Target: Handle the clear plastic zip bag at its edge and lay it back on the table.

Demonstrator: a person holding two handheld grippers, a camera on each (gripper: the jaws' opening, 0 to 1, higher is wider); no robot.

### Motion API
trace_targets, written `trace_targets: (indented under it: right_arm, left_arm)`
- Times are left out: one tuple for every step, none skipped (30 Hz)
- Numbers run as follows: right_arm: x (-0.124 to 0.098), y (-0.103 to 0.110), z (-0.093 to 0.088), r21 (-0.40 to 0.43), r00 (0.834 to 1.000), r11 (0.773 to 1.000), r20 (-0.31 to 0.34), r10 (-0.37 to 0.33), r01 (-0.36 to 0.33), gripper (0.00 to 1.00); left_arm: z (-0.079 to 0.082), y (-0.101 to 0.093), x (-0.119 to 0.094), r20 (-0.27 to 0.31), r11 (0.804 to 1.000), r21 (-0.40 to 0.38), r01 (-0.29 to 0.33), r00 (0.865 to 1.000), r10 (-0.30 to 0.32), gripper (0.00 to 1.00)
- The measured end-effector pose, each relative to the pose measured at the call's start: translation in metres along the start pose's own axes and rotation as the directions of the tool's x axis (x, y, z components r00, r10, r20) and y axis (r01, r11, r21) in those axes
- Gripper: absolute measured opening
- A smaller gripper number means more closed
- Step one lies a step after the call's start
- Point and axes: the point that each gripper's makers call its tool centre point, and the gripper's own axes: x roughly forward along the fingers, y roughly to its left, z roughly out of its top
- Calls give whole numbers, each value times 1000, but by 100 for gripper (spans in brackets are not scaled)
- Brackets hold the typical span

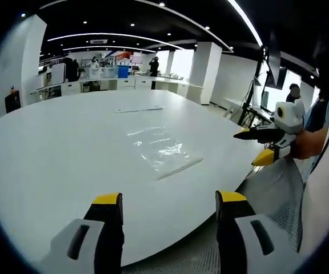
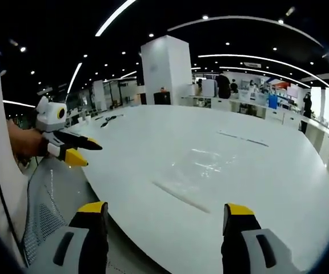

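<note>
Clear zip bag [image 1: 163,149] lies flat mid-frame on the white table [image 1: 56,148]. Left gripper [image 1: 170,208] and right gripper [image 2: 168,217] both wide, empty. Judged light, limp, slippery; pinch the stiffer zip edge [image 2: 181,197]

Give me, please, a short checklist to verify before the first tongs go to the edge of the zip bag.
1. Zip bag lies flat on the white table: ok.
2. Its zipper edge faces the tongs: ok.
3. Left tongs open and empty: ok.
4. Right tongs open and empty: ok.
5. Both tongs held back from the bag, near the table rim: ok.
6. Bag zipped closed: cannot tell.
</note>
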Motion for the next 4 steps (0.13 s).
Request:
trace_targets:
  right_arm:
    - [0, 0, 0, -1, 1000, 1000, 1, -1, 1, 83]
    - [0, 0, 0, -2, 1000, 1000, -1, -1, 1, 83]
    - [0, 0, 0, -1, 1000, 1000, 0, -2, 2, 83]
    - [1, 0, 0, -3, 1000, 1000, 2, -3, 3, 83]
  left_arm:
    - [0, 1, 0, 2, 1000, 0, -3, 1000, 3, 66]
    - [0, 3, 0, 5, 1000, 3, -6, 1000, 6, 67]
    - [0, 3, 0, 9, 1000, 4, -7, 1000, 7, 67]
    - [2, 3, 0, 15, 1000, 5, -9, 1000, 9, 68]
